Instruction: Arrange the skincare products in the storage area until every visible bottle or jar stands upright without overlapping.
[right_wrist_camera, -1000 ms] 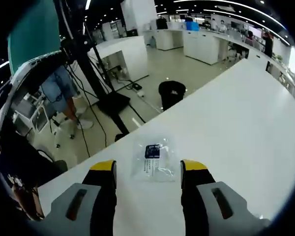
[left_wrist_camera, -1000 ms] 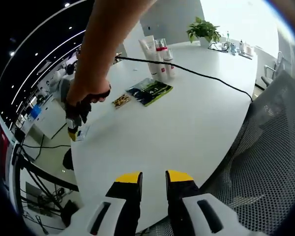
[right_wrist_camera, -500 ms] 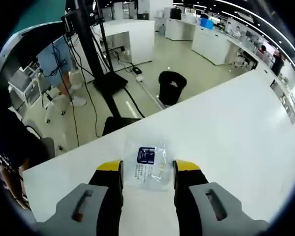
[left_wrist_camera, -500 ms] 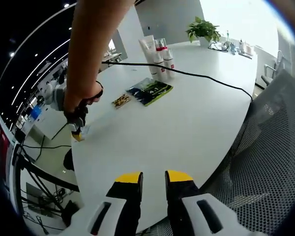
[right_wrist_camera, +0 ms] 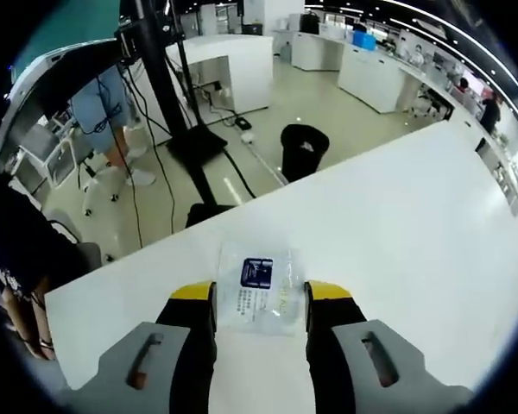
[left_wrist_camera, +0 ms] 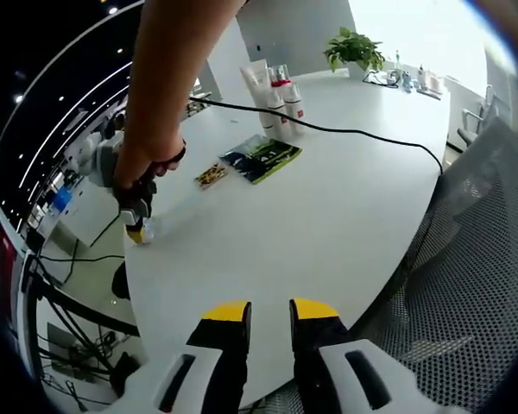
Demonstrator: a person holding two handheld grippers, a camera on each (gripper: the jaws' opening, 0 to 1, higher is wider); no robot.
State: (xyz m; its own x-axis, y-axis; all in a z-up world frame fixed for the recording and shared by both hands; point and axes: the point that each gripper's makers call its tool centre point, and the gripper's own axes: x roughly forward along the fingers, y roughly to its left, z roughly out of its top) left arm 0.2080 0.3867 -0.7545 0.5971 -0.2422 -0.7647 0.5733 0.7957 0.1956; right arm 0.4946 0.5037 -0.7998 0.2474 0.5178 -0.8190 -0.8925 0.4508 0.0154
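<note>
- We judge the job barely begun: the tubes and bottles (left_wrist_camera: 276, 99) already stand upright at the far side of the table (left_wrist_camera: 345, 216).
- Our right gripper (right_wrist_camera: 259, 297) straddles a clear sachet (right_wrist_camera: 261, 289) lying flat; whether it grips we cannot tell.
- Our left gripper (left_wrist_camera: 268, 315) hovers narrowly parted, holding nothing.
- Flat packets (left_wrist_camera: 261, 159) remain unsorted.

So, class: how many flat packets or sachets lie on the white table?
3: a dark green packet mid-table, a small brown sachet beside it, and a clear sachet between the right tongs. Others may be hidden.

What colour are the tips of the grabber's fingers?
Yellow, on black fingers; the right gripper view shows them best.
</note>
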